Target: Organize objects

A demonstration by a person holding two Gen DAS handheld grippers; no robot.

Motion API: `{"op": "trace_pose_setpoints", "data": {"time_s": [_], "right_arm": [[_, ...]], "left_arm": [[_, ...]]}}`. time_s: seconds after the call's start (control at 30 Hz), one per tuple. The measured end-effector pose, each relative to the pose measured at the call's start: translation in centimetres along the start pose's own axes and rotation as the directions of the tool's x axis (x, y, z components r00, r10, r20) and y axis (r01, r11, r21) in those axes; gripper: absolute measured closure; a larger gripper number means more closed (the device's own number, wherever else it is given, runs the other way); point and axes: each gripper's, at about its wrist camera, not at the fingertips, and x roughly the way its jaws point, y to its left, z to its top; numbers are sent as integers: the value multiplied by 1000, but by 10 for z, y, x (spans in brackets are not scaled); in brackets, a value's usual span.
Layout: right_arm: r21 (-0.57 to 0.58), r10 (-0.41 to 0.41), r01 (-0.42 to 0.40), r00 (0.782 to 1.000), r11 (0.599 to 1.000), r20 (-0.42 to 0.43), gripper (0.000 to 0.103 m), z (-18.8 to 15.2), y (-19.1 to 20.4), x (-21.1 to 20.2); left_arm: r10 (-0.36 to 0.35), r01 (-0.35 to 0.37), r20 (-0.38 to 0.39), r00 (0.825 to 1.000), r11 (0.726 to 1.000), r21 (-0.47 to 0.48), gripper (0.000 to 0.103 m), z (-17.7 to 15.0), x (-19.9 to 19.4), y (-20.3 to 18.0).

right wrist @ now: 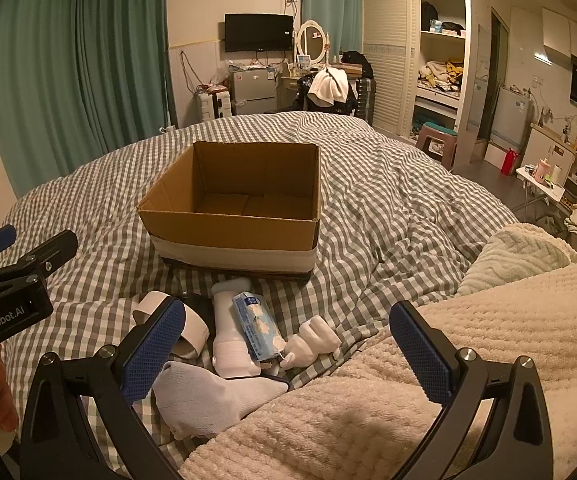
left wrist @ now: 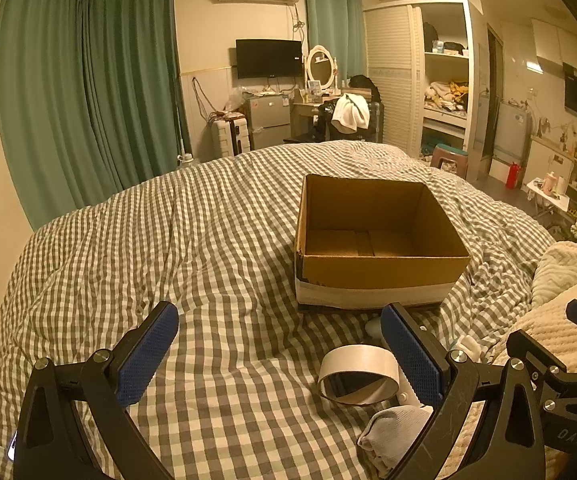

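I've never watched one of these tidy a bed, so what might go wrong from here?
Three risks, as guesses:
1. The tissue pack leans on the white bottle; lifting one may drag the other.
2. The tape roll lies beside the left gripper on soft, rumpled bedding and might roll away.
3. The cardboard box sits on that bedding, so dropped items could tip it.

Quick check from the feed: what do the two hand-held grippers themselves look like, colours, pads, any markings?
Both match: black Y-shaped frames with silver screws and two fingers faced with blue dimpled pads. The left hand-held gripper shows scratches on its frame; seen from the right camera its body carries white "GenRobot.AI" lettering. The right hand-held gripper looks the same build. No cables or sleeves are visible.
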Motion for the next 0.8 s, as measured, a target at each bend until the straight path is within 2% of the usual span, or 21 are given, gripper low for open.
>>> {"op": "trace_pose_setpoints", "data": {"time_s": [0.8], "right_arm": [[3, 5, -5, 1000, 1000, 9, 0, 1, 3, -2]], "left_arm": [[1, -1, -9, 1000, 1000, 0, 0, -1, 2, 2]]}}
